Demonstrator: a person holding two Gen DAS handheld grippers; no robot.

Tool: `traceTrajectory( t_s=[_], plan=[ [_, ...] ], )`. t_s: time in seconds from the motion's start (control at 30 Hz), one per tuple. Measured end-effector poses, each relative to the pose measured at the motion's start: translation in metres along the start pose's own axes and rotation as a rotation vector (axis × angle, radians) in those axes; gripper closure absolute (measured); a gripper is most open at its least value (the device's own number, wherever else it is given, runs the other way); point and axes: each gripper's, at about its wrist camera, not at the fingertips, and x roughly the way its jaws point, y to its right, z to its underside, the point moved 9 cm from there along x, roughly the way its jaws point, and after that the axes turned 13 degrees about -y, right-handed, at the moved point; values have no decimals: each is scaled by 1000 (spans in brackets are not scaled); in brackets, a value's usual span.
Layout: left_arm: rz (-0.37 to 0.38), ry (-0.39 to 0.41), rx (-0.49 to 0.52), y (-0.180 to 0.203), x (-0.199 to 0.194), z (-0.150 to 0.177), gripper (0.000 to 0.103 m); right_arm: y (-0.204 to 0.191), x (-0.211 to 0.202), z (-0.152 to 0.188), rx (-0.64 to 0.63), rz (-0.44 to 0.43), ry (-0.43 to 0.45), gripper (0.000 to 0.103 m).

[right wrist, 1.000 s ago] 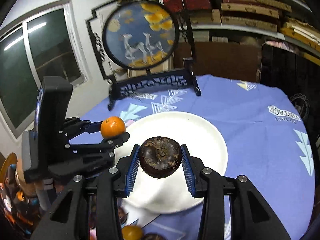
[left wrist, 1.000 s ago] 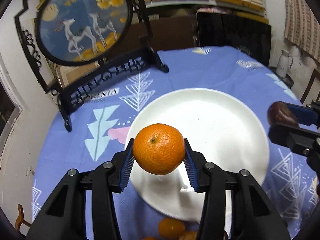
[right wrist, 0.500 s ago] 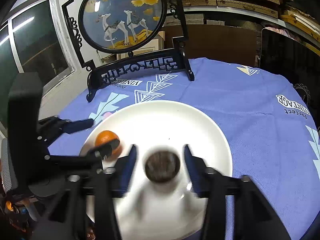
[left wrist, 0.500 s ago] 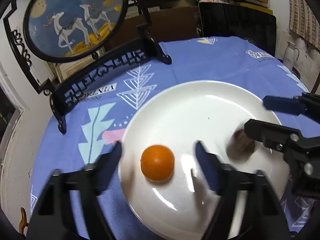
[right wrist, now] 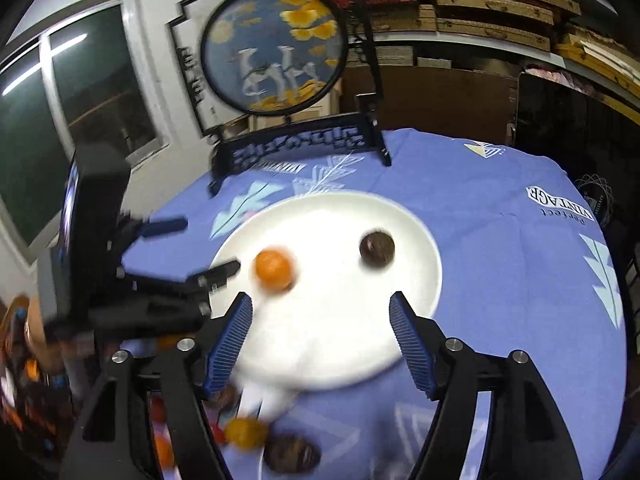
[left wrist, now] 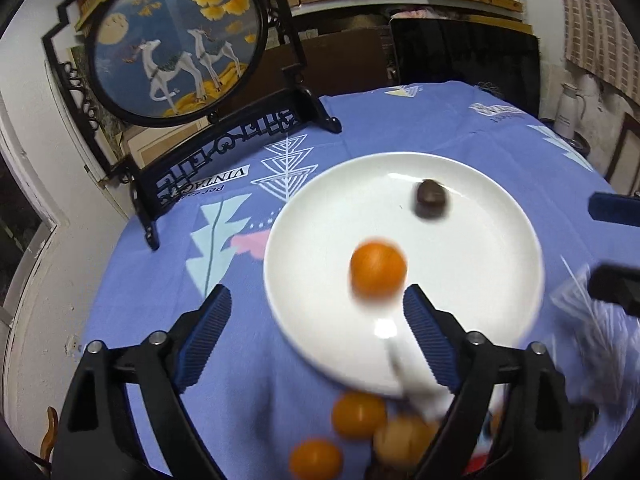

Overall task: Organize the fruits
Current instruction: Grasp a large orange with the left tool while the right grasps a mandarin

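Observation:
An orange tangerine point(left wrist: 378, 272) lies loose on the white plate point(left wrist: 460, 280), and a dark brown round fruit point(left wrist: 430, 199) rests farther back on it. My left gripper point(left wrist: 316, 320) hangs at the plate's near left rim, jaws opening wide, nothing between them. In the right wrist view the tangerine point(right wrist: 274, 269) and the dark fruit point(right wrist: 377, 249) sit apart on the plate point(right wrist: 416, 292). My right gripper point(right wrist: 320, 328) is over the plate's near edge, its jaws opening too, and empty.
Several more tangerines point(left wrist: 358, 414) and a dark fruit point(right wrist: 292, 454) lie on the blue tablecloth near the plate's front edge. A black-framed round deer screen point(left wrist: 176, 48) stands at the back left. The left gripper's body point(right wrist: 100, 272) fills the right view's left side.
Both grippers opened and let go: the tangerine and the dark fruit dropped onto the plate. Both grippers then drew back toward the plate's near edge.

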Motion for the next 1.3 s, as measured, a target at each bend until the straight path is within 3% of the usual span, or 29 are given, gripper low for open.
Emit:
traceTrajectory(
  t_s=[0.17, 0.33, 0.43, 0.57, 0.63, 0.8, 0.87, 0.93, 1.0, 1.1, 1.3],
  plan=[
    [60, 4, 36, 4, -34, 55, 15, -29, -22, 68, -116, 32, -59, 26],
    [106, -9, 88, 13, -58, 112, 13, -55, -16, 139, -175, -8, -183, 26],
    [117, -30, 107, 17, -62, 137, 13, -62, -6, 158, -194, -5, -209, 26],
    [177, -83, 107, 33, -59, 163, 13, -64, 10, 166, -158, -39, -254, 31],
    [190, -97, 121, 45, -56, 171, 13, -69, 16, 170, -182, -42, -280, 68],
    [218, -117, 120, 64, -45, 174, 14, -58, 6, 170, -158, -17, -259, 68],
    [235, -139, 116, 69, -37, 173, 31, -51, 3, 170, -132, -22, -253, 68],
    [258, -158, 104, 73, -33, 173, 39, -46, 0, 170, -115, -24, -246, 68],
    [276, -142, 108, 75, -36, 171, 60, -44, -1, 170, -110, -22, -241, 68],
    [327, -165, 77, 71, -40, 170, 59, -45, -3, 166, -111, -27, -230, 68],
    [286, -85, 50, 48, -62, 145, 60, -49, -17, 141, -127, -23, -173, 68]
  ],
)
